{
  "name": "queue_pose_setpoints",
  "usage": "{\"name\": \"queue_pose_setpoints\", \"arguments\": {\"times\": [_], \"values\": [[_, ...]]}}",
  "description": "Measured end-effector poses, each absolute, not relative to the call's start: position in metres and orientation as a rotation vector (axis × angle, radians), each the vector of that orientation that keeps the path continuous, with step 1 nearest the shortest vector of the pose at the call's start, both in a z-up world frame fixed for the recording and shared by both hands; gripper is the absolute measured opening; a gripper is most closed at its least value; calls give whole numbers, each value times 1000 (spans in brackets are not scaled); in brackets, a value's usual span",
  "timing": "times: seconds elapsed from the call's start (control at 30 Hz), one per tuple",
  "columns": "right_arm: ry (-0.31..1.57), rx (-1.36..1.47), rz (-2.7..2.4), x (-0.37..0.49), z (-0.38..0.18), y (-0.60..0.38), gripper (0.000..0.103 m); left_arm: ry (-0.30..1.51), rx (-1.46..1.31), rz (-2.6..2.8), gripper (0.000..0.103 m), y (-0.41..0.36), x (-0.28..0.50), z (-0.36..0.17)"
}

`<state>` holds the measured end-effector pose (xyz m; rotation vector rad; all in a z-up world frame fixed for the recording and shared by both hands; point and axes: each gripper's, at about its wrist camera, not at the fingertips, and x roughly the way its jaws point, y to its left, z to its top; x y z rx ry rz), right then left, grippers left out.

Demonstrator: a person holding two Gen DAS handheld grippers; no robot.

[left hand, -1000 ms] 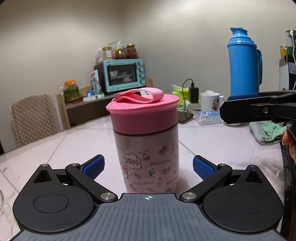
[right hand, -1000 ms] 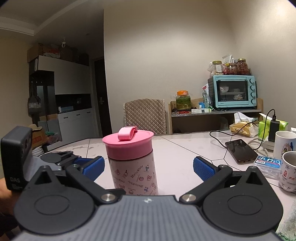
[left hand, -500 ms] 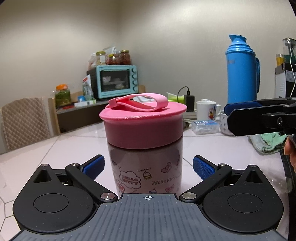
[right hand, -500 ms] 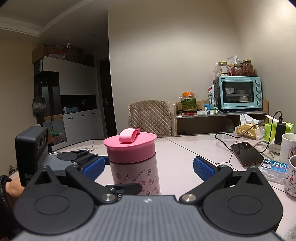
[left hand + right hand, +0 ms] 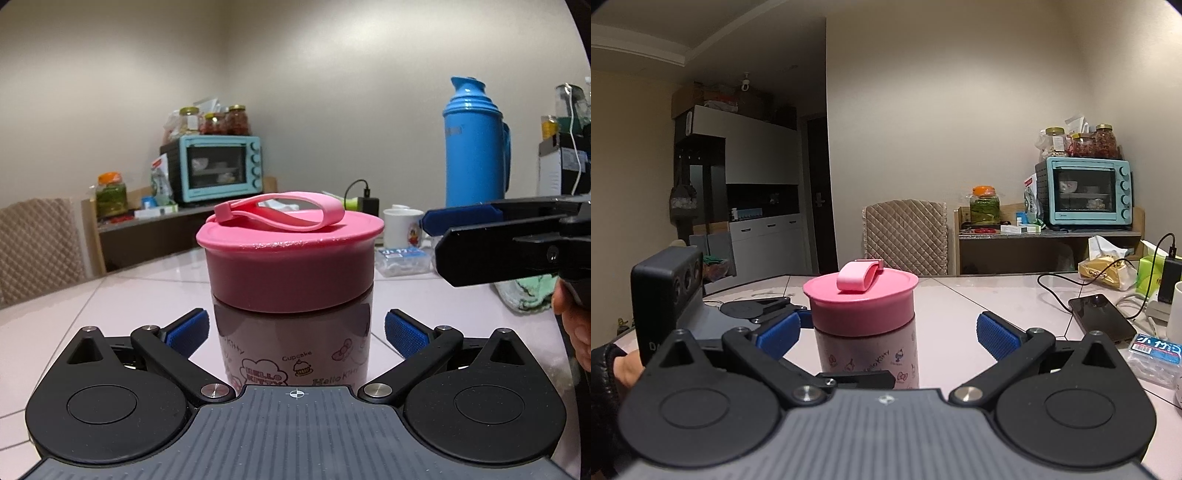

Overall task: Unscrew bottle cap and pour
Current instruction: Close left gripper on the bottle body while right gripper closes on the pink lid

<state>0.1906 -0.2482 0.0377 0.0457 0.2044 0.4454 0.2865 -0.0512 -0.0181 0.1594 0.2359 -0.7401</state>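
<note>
Bottle (image 5: 291,343) stands upright on the table (image 5: 110,295), between the spread jaws of the left gripper (image 5: 295,328), pads not touching. Right gripper (image 5: 888,328) also gapes, short of the pink cap (image 5: 860,299). Risk: an off-centre squeeze tips the bottle (contents unseen).

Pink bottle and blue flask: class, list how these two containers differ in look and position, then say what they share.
The pink bottle is squat, with a wide flat pink cap and cartoon prints; the blue flask is tall, plain and narrow-topped, with a side handle. The bottle stands between the open left gripper fingers; the flask stands far back, near neither gripper. Both are upright and capped.
</note>
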Motion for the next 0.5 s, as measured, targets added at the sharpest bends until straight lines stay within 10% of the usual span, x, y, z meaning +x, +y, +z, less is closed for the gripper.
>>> {"name": "queue_pose_setpoints", "arguments": {"times": [0.5], "values": [[200, 48, 461, 197, 37, -243, 103, 239, 130, -791, 90, -45, 297, -18]]}}
